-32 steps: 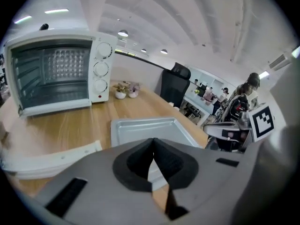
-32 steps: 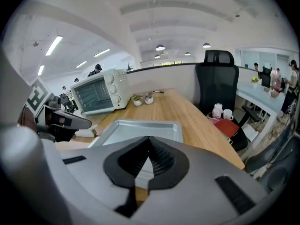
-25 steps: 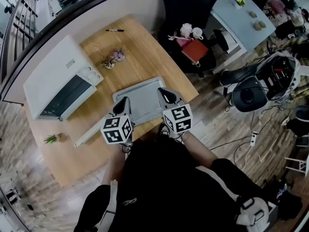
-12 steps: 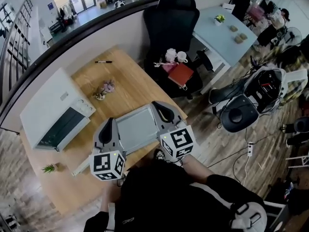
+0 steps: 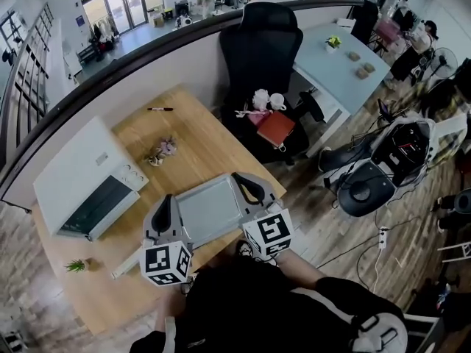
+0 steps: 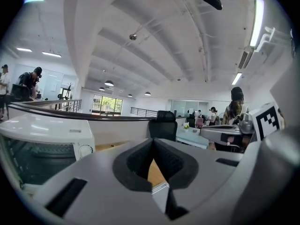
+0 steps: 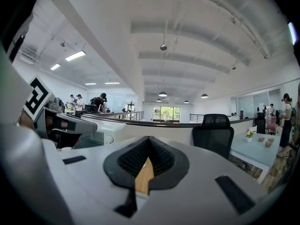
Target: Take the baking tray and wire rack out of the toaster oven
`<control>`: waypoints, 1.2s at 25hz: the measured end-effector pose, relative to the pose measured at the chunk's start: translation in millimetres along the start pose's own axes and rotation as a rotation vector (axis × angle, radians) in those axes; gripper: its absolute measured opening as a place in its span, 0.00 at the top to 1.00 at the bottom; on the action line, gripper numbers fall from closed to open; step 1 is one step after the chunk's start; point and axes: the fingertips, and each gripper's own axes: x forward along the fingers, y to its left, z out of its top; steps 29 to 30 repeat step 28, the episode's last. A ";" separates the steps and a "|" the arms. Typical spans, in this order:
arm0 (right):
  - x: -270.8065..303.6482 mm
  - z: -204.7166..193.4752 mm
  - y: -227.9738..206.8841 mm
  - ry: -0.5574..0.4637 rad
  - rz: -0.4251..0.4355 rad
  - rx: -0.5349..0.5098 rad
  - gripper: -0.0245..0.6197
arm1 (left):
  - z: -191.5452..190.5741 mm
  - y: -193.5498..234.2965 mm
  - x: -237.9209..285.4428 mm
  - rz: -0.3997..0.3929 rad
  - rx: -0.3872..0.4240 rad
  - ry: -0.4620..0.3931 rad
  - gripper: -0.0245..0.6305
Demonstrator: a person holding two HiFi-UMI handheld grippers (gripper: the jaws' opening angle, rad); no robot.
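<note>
The white toaster oven point(image 5: 85, 190) stands at the left of the wooden table point(image 5: 213, 138), its dark glass door towards me; it also shows in the left gripper view point(image 6: 42, 144). The grey baking tray point(image 5: 210, 208) lies flat on the table in front of me. A pale narrow strip point(image 5: 125, 265) lies left of the tray; whether it is the wire rack I cannot tell. My left gripper point(image 5: 163, 203) hangs over the tray's left side, shut and empty point(image 6: 153, 141). My right gripper point(image 5: 241, 179) hangs over the tray's right side, shut and empty point(image 7: 148, 139).
A small flower ornament point(image 5: 160, 151) and a pen point(image 5: 160, 109) lie farther back on the table, and a tiny plant point(image 5: 76, 266) sits near its left front corner. A black office chair point(image 5: 265, 43) with a red book point(image 5: 276, 127) stands behind the table's right edge.
Both grippers have risen from the tray's near edge and now hang above it, pointing more level. The tray has stayed on the table. Both jaws remain shut.
</note>
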 end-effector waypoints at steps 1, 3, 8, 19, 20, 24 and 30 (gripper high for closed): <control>-1.1 -0.8 1.0 0.004 0.002 -0.002 0.95 | -1.5 0.7 -1.2 0.005 -0.004 0.001 0.93; -3.8 -0.2 2.0 0.002 0.007 0.003 0.95 | -3.4 1.4 -3.3 0.009 -0.005 -0.002 0.93; -3.9 0.9 -0.9 0.006 0.001 0.001 0.95 | -1.8 1.8 -6.7 0.007 0.012 -0.015 0.93; -3.0 -11.1 -8.6 0.041 -0.001 0.017 0.95 | -7.8 8.9 -5.3 0.017 -0.006 0.006 0.93; -3.1 -10.4 -8.8 0.040 -0.002 0.016 0.95 | -7.8 9.0 -4.6 0.016 -0.006 0.008 0.93; -4.8 -9.7 -10.8 0.038 -0.004 0.013 0.95 | -5.8 7.3 -0.9 0.012 -0.002 0.004 0.93; -4.0 -12.6 -14.1 0.040 -0.005 0.012 0.95 | -5.4 5.3 4.4 0.007 -0.003 -0.006 0.93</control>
